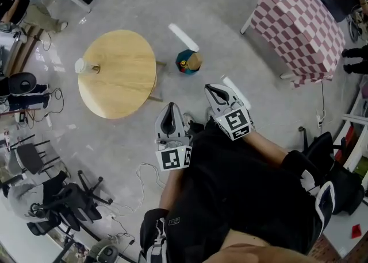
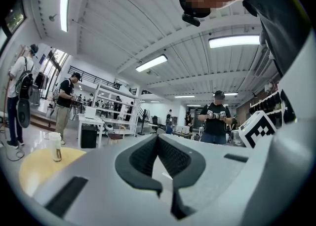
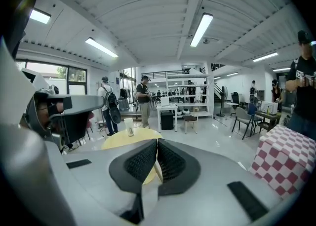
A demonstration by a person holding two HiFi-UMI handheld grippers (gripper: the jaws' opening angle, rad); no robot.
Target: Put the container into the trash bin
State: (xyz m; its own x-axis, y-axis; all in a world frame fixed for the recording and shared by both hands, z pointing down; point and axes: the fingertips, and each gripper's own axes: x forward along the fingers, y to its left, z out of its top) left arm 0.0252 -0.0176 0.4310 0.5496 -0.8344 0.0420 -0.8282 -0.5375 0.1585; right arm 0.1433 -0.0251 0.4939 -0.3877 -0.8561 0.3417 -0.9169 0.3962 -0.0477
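Container point(image 1: 82, 65): pale lidded cup, upright on round wood worktop point(image 1: 118, 75), at its left rim in head view. Long axis vertical, lid end up. Dark label band low on its side; print too small to read.

Bin point(image 1: 188, 61): small, teal, on floor just off worktop's right edge, well apart from container.

Left claw point(image 1: 169, 109): closed, pads meet at tips, nothing between. Right claw point(image 1: 211, 89): closed, empty too. Both held in front of person's body, over floor, on near side of worktop, apart from container and bin. Right claw's tips lie nearer the bin.

Only marks legible: black/white square markers on claw cubes, no letters.

Red/white checked table point(image 1: 299, 26) upper right in head view.
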